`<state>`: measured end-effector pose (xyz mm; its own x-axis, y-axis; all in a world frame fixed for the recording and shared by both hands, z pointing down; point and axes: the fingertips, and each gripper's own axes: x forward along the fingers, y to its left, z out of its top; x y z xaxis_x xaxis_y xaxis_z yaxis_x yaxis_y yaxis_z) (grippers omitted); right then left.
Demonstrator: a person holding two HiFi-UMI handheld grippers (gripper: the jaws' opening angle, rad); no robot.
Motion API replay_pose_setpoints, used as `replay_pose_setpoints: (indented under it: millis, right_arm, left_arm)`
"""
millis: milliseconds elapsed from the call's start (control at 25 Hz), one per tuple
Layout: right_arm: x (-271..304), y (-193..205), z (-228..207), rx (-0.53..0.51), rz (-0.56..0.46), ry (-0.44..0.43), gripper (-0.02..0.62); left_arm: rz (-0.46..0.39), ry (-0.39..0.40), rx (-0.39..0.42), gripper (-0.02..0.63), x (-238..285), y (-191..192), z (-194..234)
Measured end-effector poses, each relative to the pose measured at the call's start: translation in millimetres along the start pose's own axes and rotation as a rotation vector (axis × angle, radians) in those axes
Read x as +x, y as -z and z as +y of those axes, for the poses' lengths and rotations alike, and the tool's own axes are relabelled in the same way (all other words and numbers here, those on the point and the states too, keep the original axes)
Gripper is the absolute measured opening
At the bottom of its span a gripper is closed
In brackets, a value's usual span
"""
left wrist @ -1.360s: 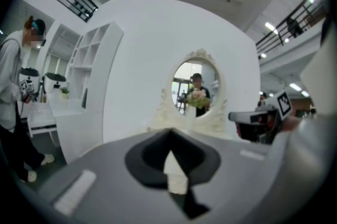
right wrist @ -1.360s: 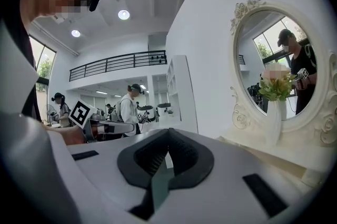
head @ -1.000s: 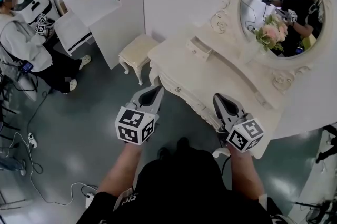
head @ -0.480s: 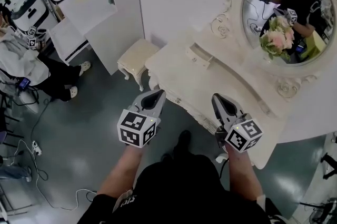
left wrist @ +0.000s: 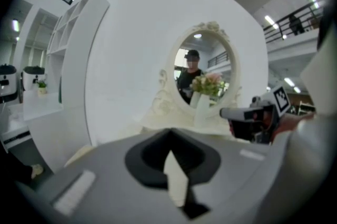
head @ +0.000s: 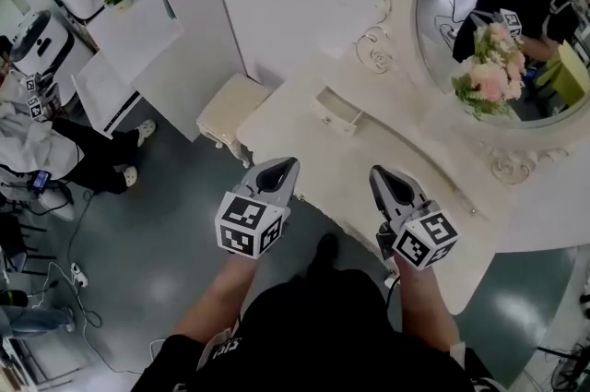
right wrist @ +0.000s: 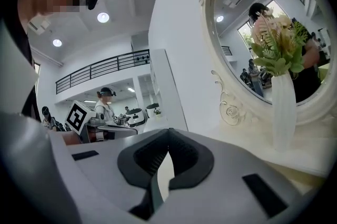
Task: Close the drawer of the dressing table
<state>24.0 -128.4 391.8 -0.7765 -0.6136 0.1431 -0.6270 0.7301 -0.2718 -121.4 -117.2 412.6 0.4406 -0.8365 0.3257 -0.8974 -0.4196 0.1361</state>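
The drawer is seen standing out of its small cabinet on the far left part of the desk, just below the scrolled left edge of the oval mirror, so the closing is judged not yet done. Its front faces the near side, which leaves it free to be pushed straight in. A vase of pink flowers is placed further right in front of the mirror, clear of the drawer's path. The left hand-held gripper is held over the near edge of the desk with its jaws clenched together and nothing between them; the right hand-held gripper is held likewise to its right, jaws together and empty. Both are pointed toward the far side, well apart from the drawer. Closed jaws are judged to suit a push with a blunt tip, no grasp being needed. A cushioned stool is set on the floor at the desk's left end.
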Motion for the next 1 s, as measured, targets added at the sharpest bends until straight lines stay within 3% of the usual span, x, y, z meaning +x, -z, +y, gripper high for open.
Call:
replay_pose_setpoints:
  millis: [240,520,840,1000]
  right_arm:
    - [21,-7,-40,0.039,0.0,-0.022,-0.005]
    - [46,-10,-45,0.039,0.028,-0.038,-0.005]
    - [70,-15,-59,0.037,0.048,0.062,-0.005]
    - [78,-10,-66,0.034,0.063,0.131,-0.005]
  left_arm:
    - [0.031,-0.01,0.072,0.011,45,-25,2]
    - [0.049,0.013,0.043,0.011,77,-28,17]
    - [0.048,0.116,0.001,0.017,102,-28,40]
    - [0.064,0.181,0.021,0.043,114,-21,48]
